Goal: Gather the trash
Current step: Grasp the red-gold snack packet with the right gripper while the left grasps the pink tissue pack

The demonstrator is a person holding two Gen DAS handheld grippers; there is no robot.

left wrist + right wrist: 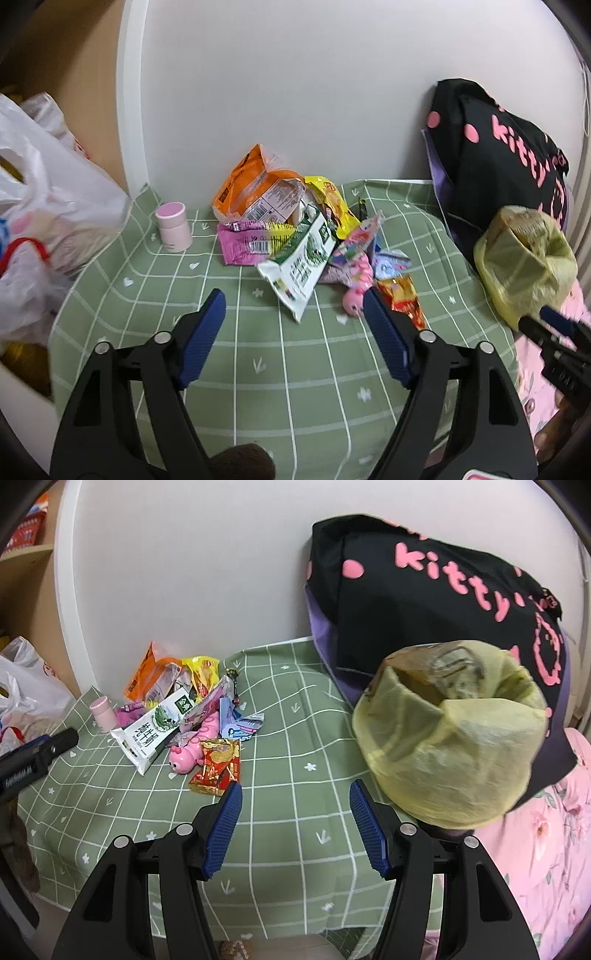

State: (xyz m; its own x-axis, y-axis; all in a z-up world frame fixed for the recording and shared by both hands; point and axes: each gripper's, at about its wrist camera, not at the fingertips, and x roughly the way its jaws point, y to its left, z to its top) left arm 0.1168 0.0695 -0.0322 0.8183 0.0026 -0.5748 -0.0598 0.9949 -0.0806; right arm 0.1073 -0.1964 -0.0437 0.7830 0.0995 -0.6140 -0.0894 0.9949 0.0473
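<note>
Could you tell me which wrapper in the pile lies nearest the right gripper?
The red-and-gold wrapper, at the pile's front edge just beyond the right gripper; the others lie farther back.

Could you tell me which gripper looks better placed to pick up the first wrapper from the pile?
Probably the left. The left gripper is open and points straight at the milk carton on the near edge of the pile. The right gripper, also open, faces bare tablecloth beside the yellow bag.
</note>
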